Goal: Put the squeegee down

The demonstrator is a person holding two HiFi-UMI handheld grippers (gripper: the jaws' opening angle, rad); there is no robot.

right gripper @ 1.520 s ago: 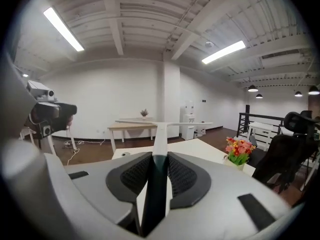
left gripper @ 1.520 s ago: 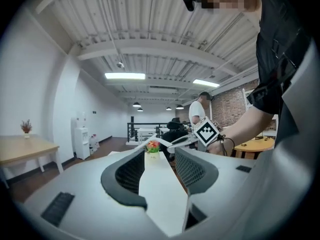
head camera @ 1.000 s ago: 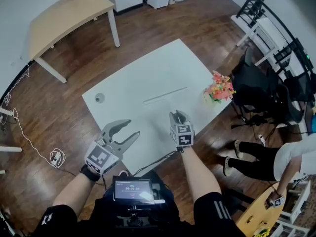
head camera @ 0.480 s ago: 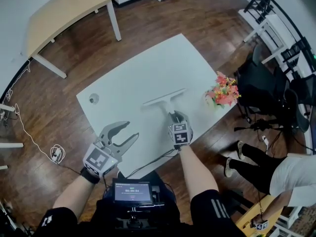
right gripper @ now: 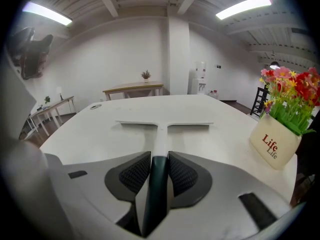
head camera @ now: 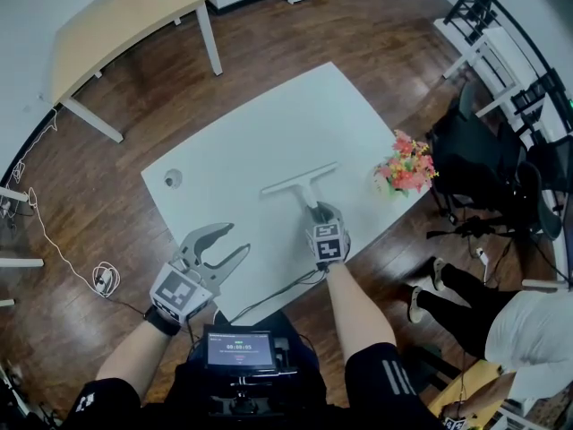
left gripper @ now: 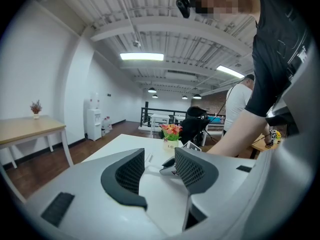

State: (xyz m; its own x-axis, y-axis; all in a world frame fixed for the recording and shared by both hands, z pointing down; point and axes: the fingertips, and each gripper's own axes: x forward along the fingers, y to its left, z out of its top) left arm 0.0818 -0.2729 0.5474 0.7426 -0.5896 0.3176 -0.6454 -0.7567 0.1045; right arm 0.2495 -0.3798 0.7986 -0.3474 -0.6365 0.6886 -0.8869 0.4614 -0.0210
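A white squeegee (head camera: pixel 302 184) with a dark handle lies on the white table (head camera: pixel 251 141), its blade pointing away from me. In the right gripper view the squeegee (right gripper: pixel 162 130) runs straight ahead, blade flat on the tabletop. My right gripper (head camera: pixel 320 215) is shut on the dark handle, pads (right gripper: pixel 182 174) pressed on both sides of it. My left gripper (head camera: pixel 226 245) is open with nothing between its fingers, over the table's near left edge. The left gripper (left gripper: pixel 156 170) shows only bare table between its pads.
A small pot of flowers (head camera: pixel 403 167) marked "Life" (right gripper: pixel 279 134) stands at the table's right edge, close to the squeegee. A round cable port (head camera: pixel 173 178) sits near the left corner. A wooden table (head camera: pixel 116 21) stands far left; black chairs (head camera: pixel 483 164) and a seated person (head camera: pixel 528 316) are at right.
The squeegee came down from a raised tilt until it lay flat on the table; my right gripper stayed shut on its handle. The left gripper barely moved.
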